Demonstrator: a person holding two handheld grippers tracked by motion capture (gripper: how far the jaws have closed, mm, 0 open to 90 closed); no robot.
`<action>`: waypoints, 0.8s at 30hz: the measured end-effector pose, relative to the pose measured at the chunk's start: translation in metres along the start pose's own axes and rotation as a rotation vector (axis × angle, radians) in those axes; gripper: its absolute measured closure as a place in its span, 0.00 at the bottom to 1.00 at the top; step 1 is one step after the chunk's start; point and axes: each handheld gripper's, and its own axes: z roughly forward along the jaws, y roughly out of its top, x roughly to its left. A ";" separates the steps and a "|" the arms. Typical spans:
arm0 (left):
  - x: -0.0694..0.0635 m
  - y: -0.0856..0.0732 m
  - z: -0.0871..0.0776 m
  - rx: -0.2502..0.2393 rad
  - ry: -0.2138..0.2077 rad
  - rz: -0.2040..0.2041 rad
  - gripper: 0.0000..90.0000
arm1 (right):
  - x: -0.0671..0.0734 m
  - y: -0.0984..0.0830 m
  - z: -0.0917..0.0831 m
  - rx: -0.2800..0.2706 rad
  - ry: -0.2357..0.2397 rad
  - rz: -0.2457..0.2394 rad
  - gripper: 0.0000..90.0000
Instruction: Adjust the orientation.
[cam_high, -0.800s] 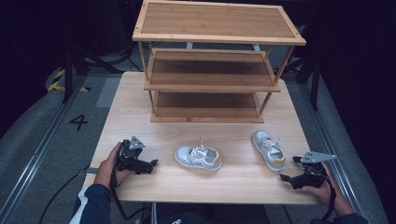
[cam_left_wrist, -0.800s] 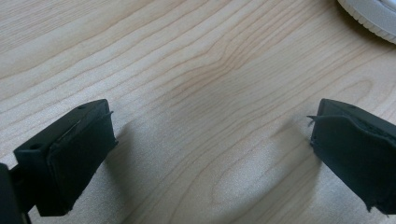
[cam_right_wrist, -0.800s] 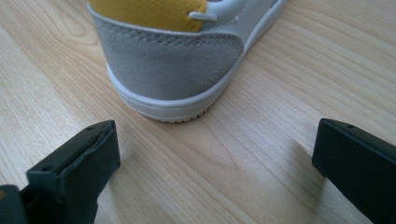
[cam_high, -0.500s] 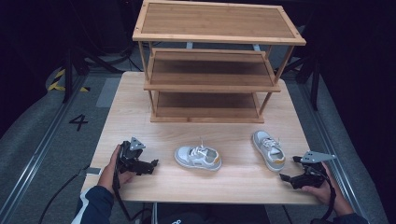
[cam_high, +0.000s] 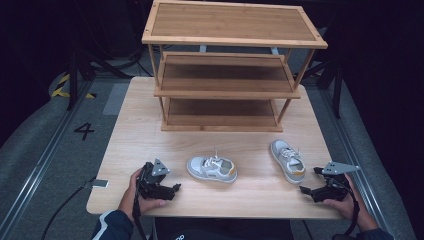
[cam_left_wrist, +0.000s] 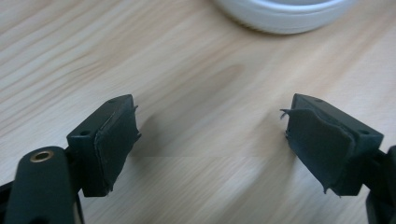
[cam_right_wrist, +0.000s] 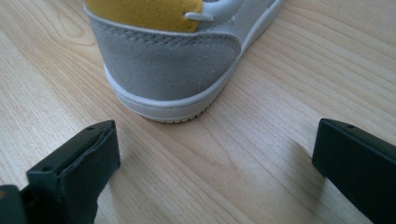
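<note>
right shoe (cam_right_wrist: 163, 70) heel just past spread right claw (cam_right_wrist: 210, 163) | left claw (cam_left_wrist: 210, 140) spread, empty | both hands low on counter (cam_high: 250, 190)

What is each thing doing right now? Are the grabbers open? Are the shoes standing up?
left gripper: open, holding nothing, low over the table.
right gripper: open, holding nothing, just behind a shoe's heel.
left shoe: upright on its sole, lying crosswise, untouched.
right shoe: upright on its sole, heel toward the right gripper, untouched.
shelf rack: standing, all three shelves bare.
</note>
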 end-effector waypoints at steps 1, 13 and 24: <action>-0.005 0.004 0.003 -0.005 -0.004 0.026 0.20 | 0.000 0.000 0.000 0.000 0.001 -0.001 0.01; 0.003 0.029 0.024 -0.020 -0.004 0.052 0.23 | -0.001 0.000 0.000 0.000 0.004 -0.002 0.01; 0.018 0.040 0.036 -0.034 0.003 0.019 0.23 | -0.001 0.000 0.000 -0.001 0.005 -0.003 0.01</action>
